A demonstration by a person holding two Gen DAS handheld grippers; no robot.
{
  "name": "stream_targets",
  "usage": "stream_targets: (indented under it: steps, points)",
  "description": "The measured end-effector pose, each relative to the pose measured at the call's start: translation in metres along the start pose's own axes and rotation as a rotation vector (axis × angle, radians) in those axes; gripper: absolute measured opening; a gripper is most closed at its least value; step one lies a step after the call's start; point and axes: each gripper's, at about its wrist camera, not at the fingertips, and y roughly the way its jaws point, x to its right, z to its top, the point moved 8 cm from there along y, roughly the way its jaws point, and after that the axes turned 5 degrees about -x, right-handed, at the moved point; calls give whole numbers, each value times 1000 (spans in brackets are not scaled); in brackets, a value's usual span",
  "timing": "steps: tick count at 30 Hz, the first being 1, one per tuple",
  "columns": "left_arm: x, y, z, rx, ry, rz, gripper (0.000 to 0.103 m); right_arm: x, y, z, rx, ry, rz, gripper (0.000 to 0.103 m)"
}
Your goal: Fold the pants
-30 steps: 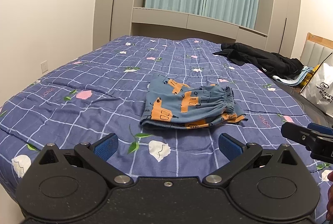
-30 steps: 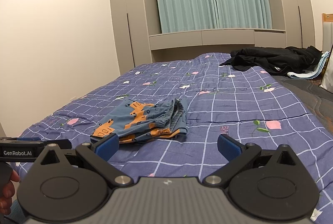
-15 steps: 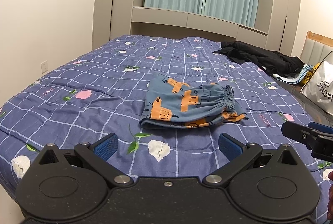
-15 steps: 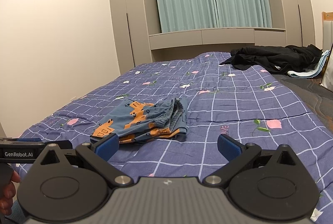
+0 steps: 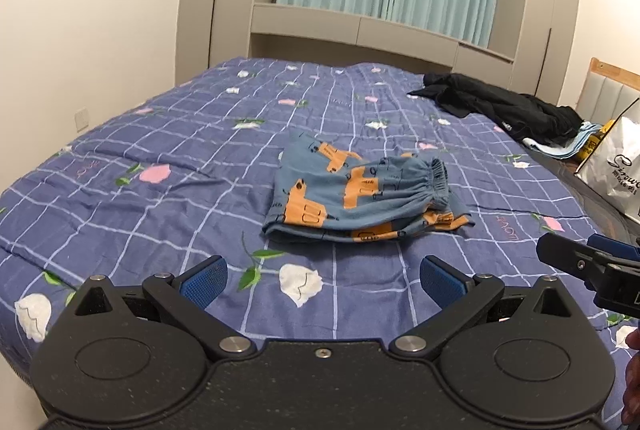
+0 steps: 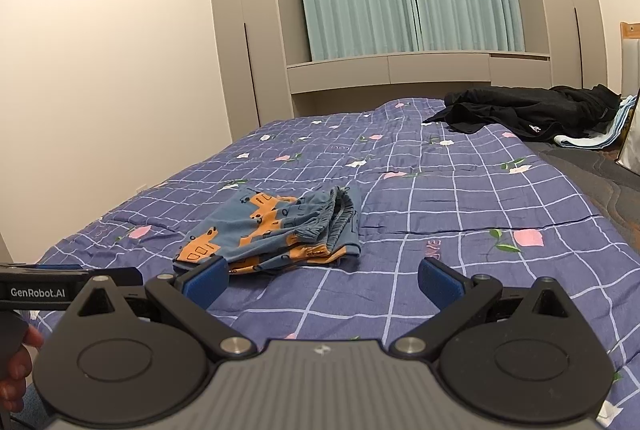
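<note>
1. Small blue pants with orange vehicle print (image 5: 360, 198): folded into a compact bundle near the middle of the bed, elastic waistband on the right side in the left wrist view; touched by neither gripper.
2. Purple-blue quilted bedspread with white grid and flower print (image 5: 160, 166): bare cloth surrounds the pants on all sides; its left edge runs along the white wall.
3. Left gripper (image 5: 322, 276): blue-padded fingers spread wide, holding nothing, above the near edge of the bed, short of the pants.
4. Right gripper (image 6: 322, 278): fingers spread wide, holding nothing; the pants lie ahead and to its left.
5. Heap of black clothing (image 6: 528, 112): far right of the bed, well apart from the pants.
6. White printed bag (image 5: 616, 170): beside the bed's right edge.
</note>
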Motion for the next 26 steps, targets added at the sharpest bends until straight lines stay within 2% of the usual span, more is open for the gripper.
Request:
stream_targets:
  steps: [4, 26]
  points:
    - [1, 1, 1, 14, 5, 6, 102, 0, 3, 0, -6, -4, 1, 103]
    - [-6, 26, 4, -42, 0, 19, 102, 6, 27, -4, -65, -3, 7, 103]
